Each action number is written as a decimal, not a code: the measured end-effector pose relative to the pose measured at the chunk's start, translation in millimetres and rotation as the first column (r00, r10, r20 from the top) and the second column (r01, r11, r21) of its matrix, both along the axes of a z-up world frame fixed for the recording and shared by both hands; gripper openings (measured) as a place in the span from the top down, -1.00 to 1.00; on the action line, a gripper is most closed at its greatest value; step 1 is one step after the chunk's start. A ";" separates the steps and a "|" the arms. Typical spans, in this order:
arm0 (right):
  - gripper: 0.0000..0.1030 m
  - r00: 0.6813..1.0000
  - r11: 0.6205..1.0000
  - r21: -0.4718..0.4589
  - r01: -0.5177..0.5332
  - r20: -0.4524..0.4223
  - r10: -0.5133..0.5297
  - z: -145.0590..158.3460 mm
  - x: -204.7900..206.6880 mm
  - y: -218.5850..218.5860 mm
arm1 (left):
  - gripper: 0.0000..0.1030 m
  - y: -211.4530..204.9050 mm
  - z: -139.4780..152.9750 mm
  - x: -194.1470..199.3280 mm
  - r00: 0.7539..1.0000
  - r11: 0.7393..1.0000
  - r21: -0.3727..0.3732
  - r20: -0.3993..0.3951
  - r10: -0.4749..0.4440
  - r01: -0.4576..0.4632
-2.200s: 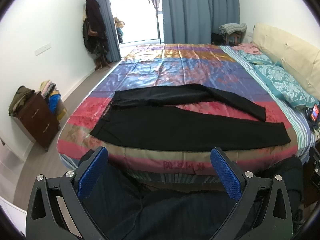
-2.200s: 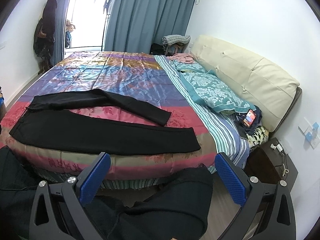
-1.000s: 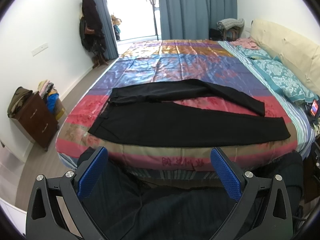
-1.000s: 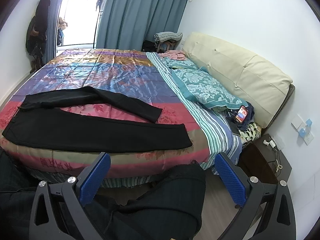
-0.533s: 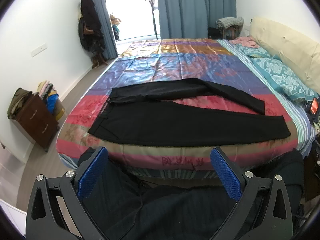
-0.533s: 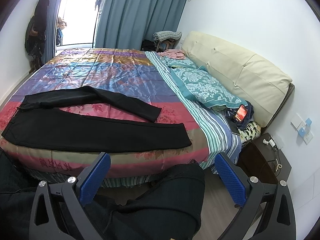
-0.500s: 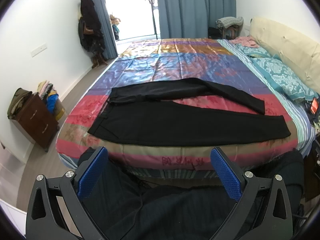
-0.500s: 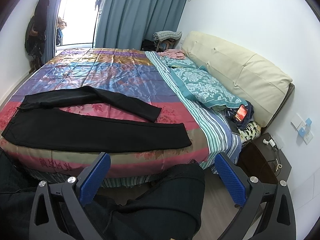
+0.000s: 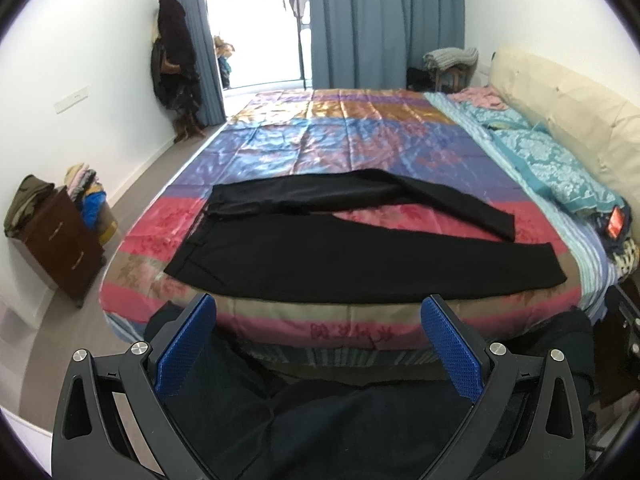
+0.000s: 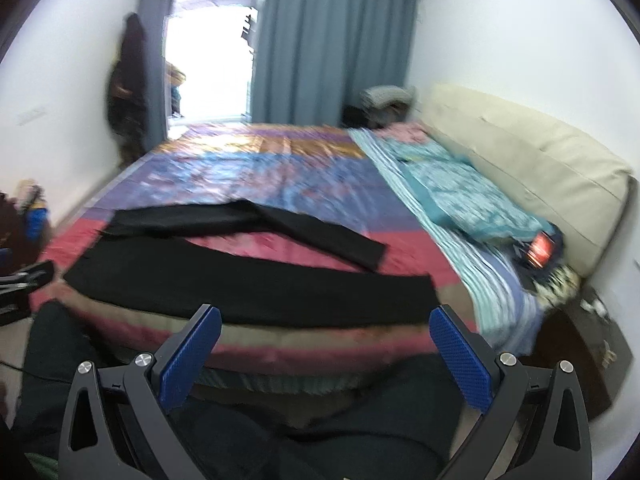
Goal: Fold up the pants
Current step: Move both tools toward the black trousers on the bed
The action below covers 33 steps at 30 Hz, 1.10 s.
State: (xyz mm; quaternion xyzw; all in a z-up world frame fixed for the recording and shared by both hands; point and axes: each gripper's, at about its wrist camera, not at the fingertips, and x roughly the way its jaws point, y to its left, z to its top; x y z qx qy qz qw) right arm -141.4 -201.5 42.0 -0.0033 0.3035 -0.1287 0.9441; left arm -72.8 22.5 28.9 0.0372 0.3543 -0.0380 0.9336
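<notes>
Black pants lie spread flat on the near part of the bed, waist to the left, both legs running right and splayed apart. The right wrist view shows the same pants, blurred. My left gripper is held open in front of the bed's near edge, with nothing between its blue pads. My right gripper is open too, empty, near the cuff end of the near leg. Both sit above a person's dark-clothed lap.
The bed has a multicoloured satin cover, teal pillows and a cream headboard on the right. A phone lies at the right edge. A brown cabinet with piled clothes stands left. Blue curtains hang at the back.
The right wrist view has swung left and is now blurred; the pants sit more central in it. The left gripper has held nearly still. The pants have not moved.
</notes>
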 end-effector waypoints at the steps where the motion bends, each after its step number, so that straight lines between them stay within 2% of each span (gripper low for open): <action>1: -1.00 1.000 1.000 0.002 -0.020 0.011 0.020 1.5 0.1 3.1 | -0.99 0.5 1.2 0.2 1.000 1.000 -0.004 0.000 -0.003 0.003; 6: -1.00 0.997 0.996 0.021 -0.082 0.015 0.082 0.1 0.9 12.0 | -0.99 -1.6 2.4 -1.2 0.998 0.997 -0.038 -0.018 -0.061 0.061; 8: -1.00 0.990 0.989 0.051 -0.142 0.003 0.142 -2.8 2.7 17.4 | -0.99 -3.4 2.1 -2.7 0.996 0.996 -0.045 -0.025 -0.080 0.079; 11: -1.00 0.980 0.980 0.034 -0.197 0.008 0.197 -2.1 1.3 29.4 | -0.99 -6.4 3.2 -2.6 0.996 0.996 -0.037 -0.029 -0.084 0.083; 15: -1.00 0.976 0.977 0.008 -0.215 0.028 0.215 1.1 -0.7 32.5 | -0.99 -6.3 4.4 -0.5 0.996 0.996 -0.047 -0.039 -0.080 0.078; 18: -1.00 0.973 0.973 0.034 -0.227 0.049 0.225 1.3 -1.4 28.0 | -0.99 -8.8 2.4 6.7 0.994 0.995 -0.041 -0.069 -0.089 0.086; 21: -1.00 0.955 0.968 0.028 -0.251 0.173 0.243 11.4 -9.2 24.7 | -0.99 -11.7 3.5 19.7 0.993 0.996 -0.025 -0.078 -0.089 0.088; 23: -1.00 0.907 0.952 -0.009 -0.306 0.302 0.294 15.2 -10.5 23.9 | -0.99 -12.9 6.6 27.3 0.994 0.994 -0.048 -0.047 -0.104 0.101; 24: -1.00 0.891 0.945 -0.013 -0.325 0.332 0.311 12.7 -6.0 23.0 | -0.99 -16.4 7.9 33.3 0.994 0.993 -0.054 -0.025 -0.110 0.109; 27: -1.00 0.914 0.933 0.078 -0.350 0.244 0.323 -7.3 25.3 13.9 | -0.99 -31.3 9.2 50.5 0.992 0.992 -0.007 -0.012 -0.128 0.128; 29: -1.00 0.920 0.932 0.119 -0.343 0.244 0.308 -20.4 37.8 1.9 | -0.99 -38.5 11.1 59.6 0.990 0.990 0.020 0.009 -0.140 0.140; 31: -1.00 0.929 0.941 0.102 -0.322 0.223 0.294 -29.5 53.2 -12.4 | -0.99 -42.1 11.3 74.9 0.992 0.991 0.056 0.025 -0.126 0.125; 33: -1.00 0.939 0.956 0.054 -0.288 0.210 0.271 -36.8 75.7 -33.9 | -0.99 -40.9 7.4 94.9 0.995 0.993 0.059 0.002 -0.101 0.100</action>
